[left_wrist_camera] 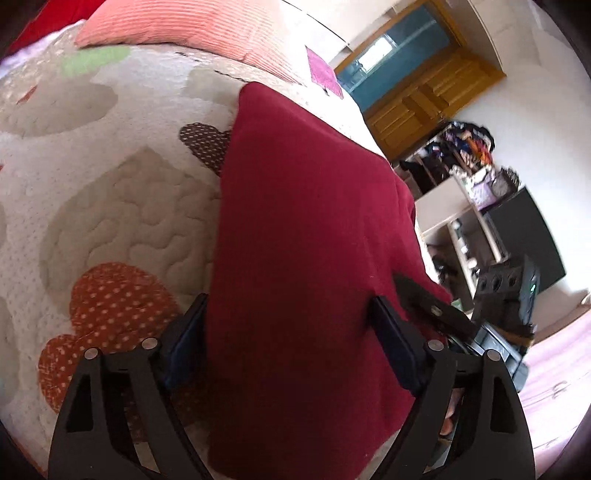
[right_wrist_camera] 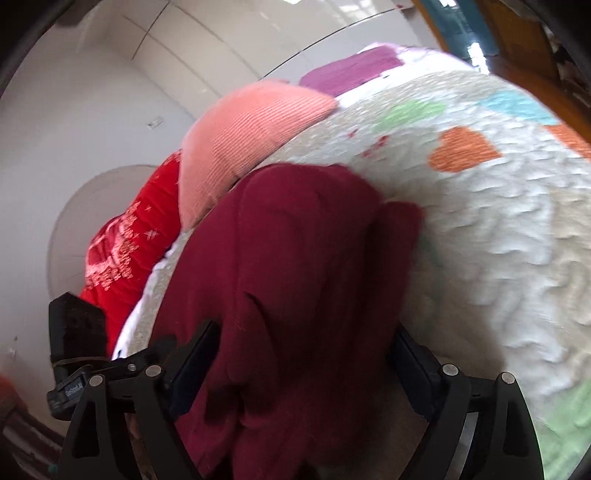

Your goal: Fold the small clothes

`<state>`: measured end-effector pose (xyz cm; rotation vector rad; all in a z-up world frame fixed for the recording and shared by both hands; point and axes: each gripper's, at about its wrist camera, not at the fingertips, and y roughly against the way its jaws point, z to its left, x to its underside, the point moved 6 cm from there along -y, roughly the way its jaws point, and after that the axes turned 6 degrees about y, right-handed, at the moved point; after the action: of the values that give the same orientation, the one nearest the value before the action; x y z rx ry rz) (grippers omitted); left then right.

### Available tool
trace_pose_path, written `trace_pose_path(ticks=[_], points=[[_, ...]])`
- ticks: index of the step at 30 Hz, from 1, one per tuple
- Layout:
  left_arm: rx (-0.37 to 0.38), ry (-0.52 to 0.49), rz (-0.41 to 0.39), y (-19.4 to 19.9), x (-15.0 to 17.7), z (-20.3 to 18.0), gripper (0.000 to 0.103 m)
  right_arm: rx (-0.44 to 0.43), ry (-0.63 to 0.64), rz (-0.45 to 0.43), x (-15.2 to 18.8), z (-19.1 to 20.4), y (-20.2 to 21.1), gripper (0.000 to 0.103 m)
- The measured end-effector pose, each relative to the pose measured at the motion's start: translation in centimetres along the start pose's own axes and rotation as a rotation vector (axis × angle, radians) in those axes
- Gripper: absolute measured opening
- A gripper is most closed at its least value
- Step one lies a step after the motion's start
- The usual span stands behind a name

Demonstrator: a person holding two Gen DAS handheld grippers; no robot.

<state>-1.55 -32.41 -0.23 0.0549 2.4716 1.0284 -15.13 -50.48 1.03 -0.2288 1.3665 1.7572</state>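
Observation:
A dark red garment (left_wrist_camera: 306,221) lies as a long flat strip on the quilted bedspread (left_wrist_camera: 122,206). Its near end runs between the spread fingers of my left gripper (left_wrist_camera: 290,301), which stands open, the pads clear of the cloth. In the right wrist view the same dark red garment (right_wrist_camera: 295,266) looks rumpled, with folds. It passes between the fingers of my right gripper (right_wrist_camera: 306,328), open too. Part of the right gripper's body (left_wrist_camera: 506,295) shows beside the garment's right edge.
A pink ribbed pillow (left_wrist_camera: 192,29) and a red patterned blanket (right_wrist_camera: 125,251) lie at the head of the bed. Past the bed's edge are a wooden door (left_wrist_camera: 424,96), cluttered shelves (left_wrist_camera: 465,177) and a dark screen (left_wrist_camera: 524,236).

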Motion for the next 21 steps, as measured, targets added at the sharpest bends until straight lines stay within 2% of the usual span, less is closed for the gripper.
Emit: trace_pose_path(ticks=[1,2,4,6,9,14,17,18,21], points=[[-0.023,-0.015,-0.001,0.1,0.1,-0.2,0.076,-0.006,0.002,0.004,0.0,0.4,-0.2,0.066],[-0.041,-0.032,-0.007,0.6,0.3,-0.6,0.068,-0.001,0.001,0.004,0.0,0.7,-0.3,0.063],[-0.046,-0.058,-0.016,2.2,0.9,-1.2,0.062,0.007,0.019,0.002,0.2,1.5,0.4,0.047],[-0.042,-0.061,-0.025,4.7,2.3,-1.7,0.061,-0.035,0.046,-0.007,0.4,3.1,1.8,0.044],[-0.067,-0.087,-0.052,9.1,5.4,-2.3,0.062,-0.087,0.115,0.014,2.0,6.4,4.2,0.044],[-0.148,-0.081,-0.027,12.4,12.6,-1.0,0.062,-0.155,0.151,0.070,7.5,10.1,6.8,0.045],[-0.217,-0.119,-0.046,12.3,14.4,-0.5,0.062,-0.046,0.200,0.133,10.8,10.1,6.6,0.057],[-0.233,-0.126,-0.070,12.5,14.5,-0.6,0.062,0.006,0.221,0.129,11.3,9.9,7.1,0.058],[-0.278,-0.141,-0.101,13.2,14.5,-1.2,0.063,0.057,0.219,0.060,10.8,10.5,10.2,0.058]])
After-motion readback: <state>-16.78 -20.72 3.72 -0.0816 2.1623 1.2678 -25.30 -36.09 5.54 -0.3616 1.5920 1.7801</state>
